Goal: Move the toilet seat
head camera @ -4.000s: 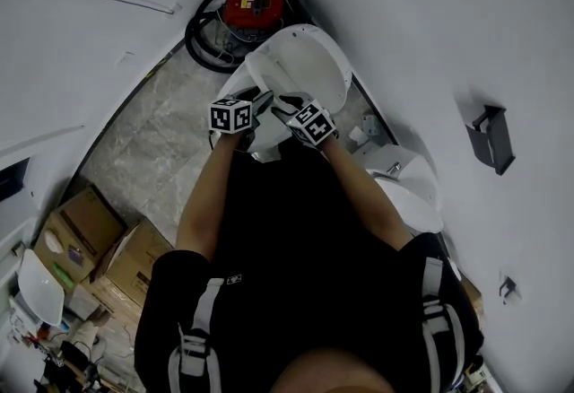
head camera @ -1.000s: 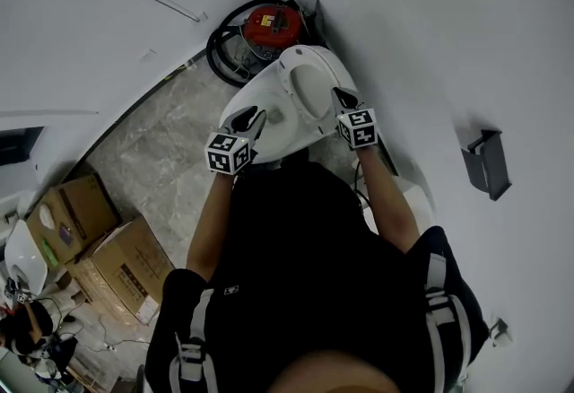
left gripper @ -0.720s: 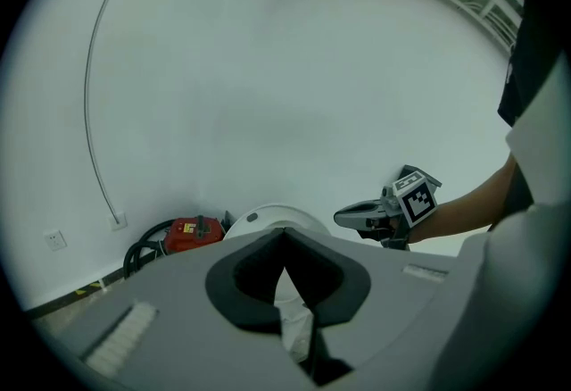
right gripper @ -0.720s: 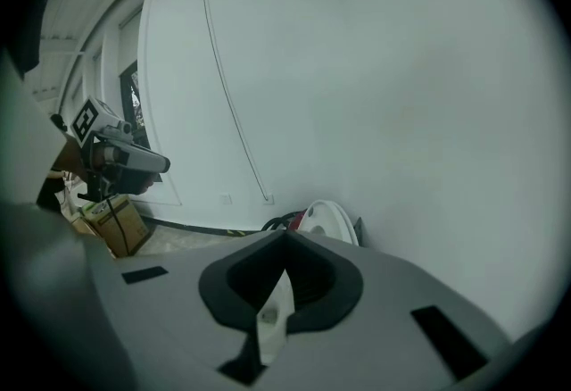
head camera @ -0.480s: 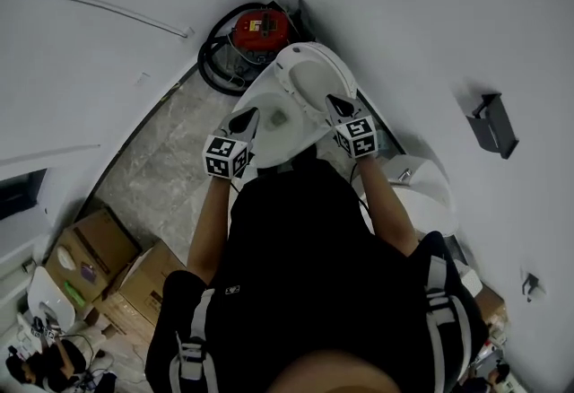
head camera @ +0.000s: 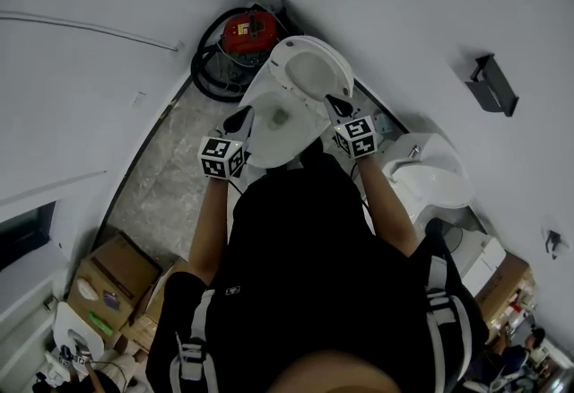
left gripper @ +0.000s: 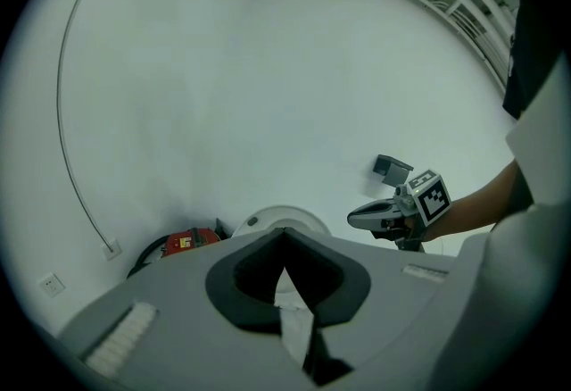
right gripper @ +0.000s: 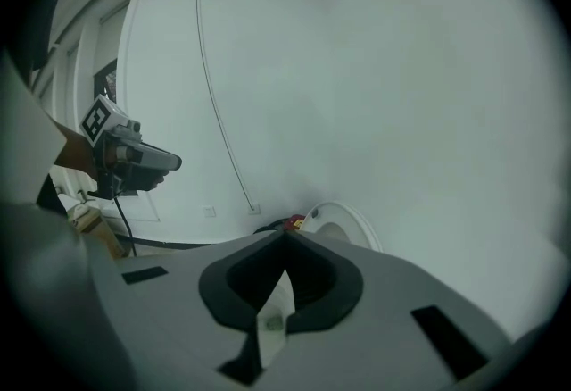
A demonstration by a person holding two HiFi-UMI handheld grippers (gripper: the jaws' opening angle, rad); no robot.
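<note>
The white toilet stands against the wall with its seat [head camera: 314, 68] raised upright behind the open bowl [head camera: 273, 126]. My left gripper [head camera: 242, 117] hovers at the bowl's left rim, shut and holding nothing. At the right rim, beside the raised seat, my right gripper [head camera: 334, 101] is also shut and empty. In the left gripper view the shut jaws [left gripper: 284, 234] point at the seat [left gripper: 281, 218], with the right gripper [left gripper: 375, 218] off to the right. The right gripper view shows its shut jaws [right gripper: 285, 237], the seat [right gripper: 343, 224] and the left gripper [right gripper: 152, 162].
A red vacuum cleaner [head camera: 247, 30] with a black hose sits in the corner behind the toilet. A white basin [head camera: 430, 174] stands to the right. A dark holder [head camera: 493, 84] hangs on the wall. Cardboard boxes [head camera: 112, 279] lie on the floor at the lower left.
My left gripper's jaws have closed since a second ago. Both grippers stay at the bowl's two sides, and the head view has shifted slightly.
</note>
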